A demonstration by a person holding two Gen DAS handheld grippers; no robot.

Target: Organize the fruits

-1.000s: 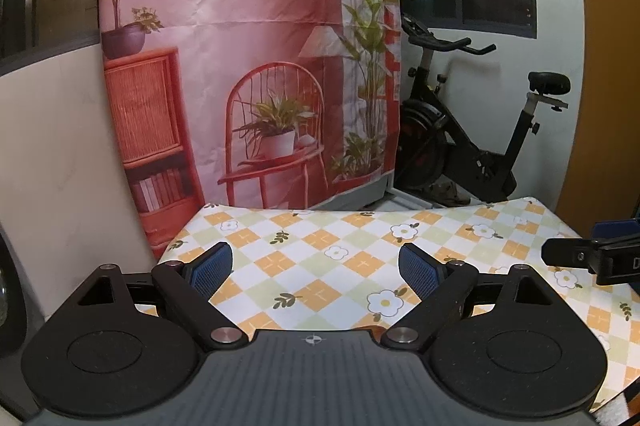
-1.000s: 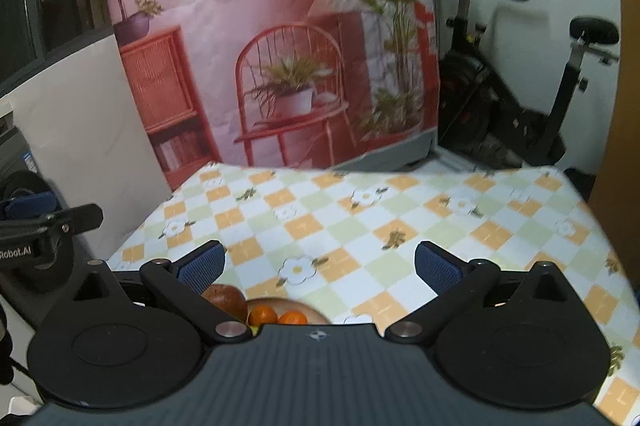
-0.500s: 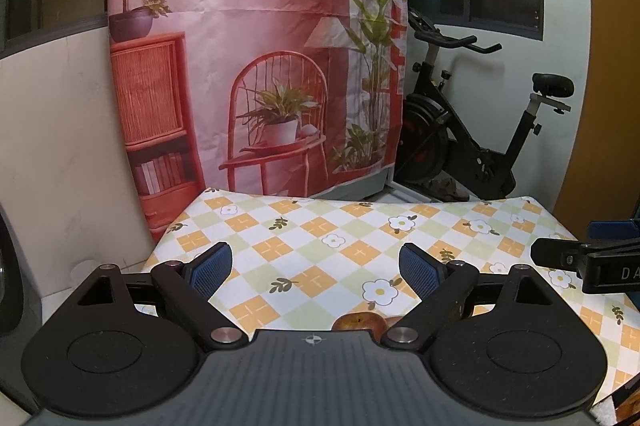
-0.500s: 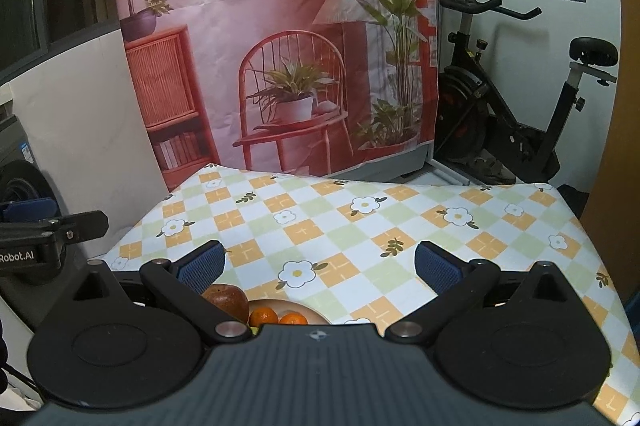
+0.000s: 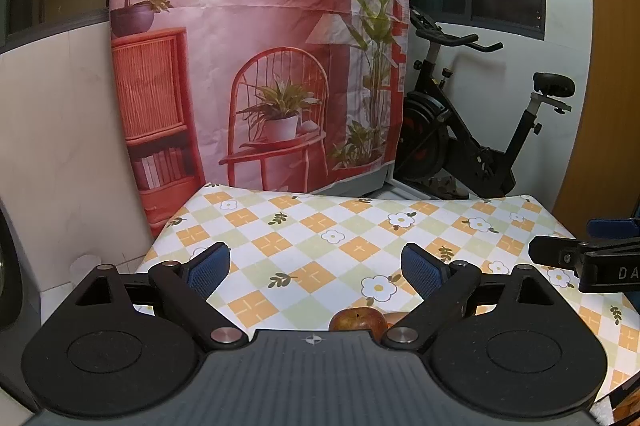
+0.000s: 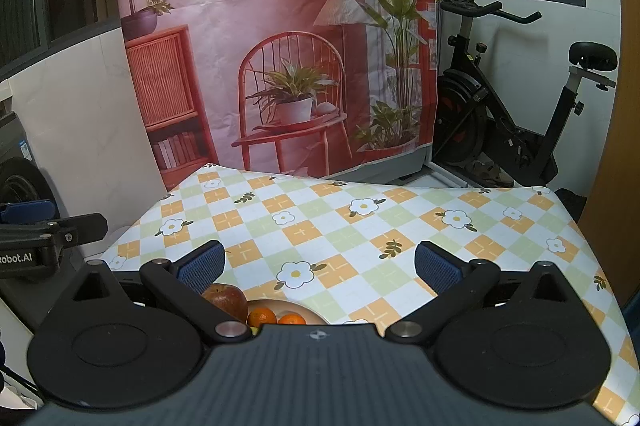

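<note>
Pre-grasp stage, nothing picked yet: left tool [image 5: 316, 266] and right tool [image 6: 320, 264] both hover with jaws spread and empty over the checkered worktop [image 6: 360, 226], fruit sitting at its near edge, low under each tool. Next move, I'd say: tip a tool down onto one fruit and centre it between the pads. Left view shows only the apple [image 5: 357, 319]; right view adds two oranges [image 6: 276, 316] on a plate [image 6: 308, 308], apple just left of them.

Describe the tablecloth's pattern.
The tablecloth has orange, green and white checks with white flowers; clearest in the right wrist view.
</note>
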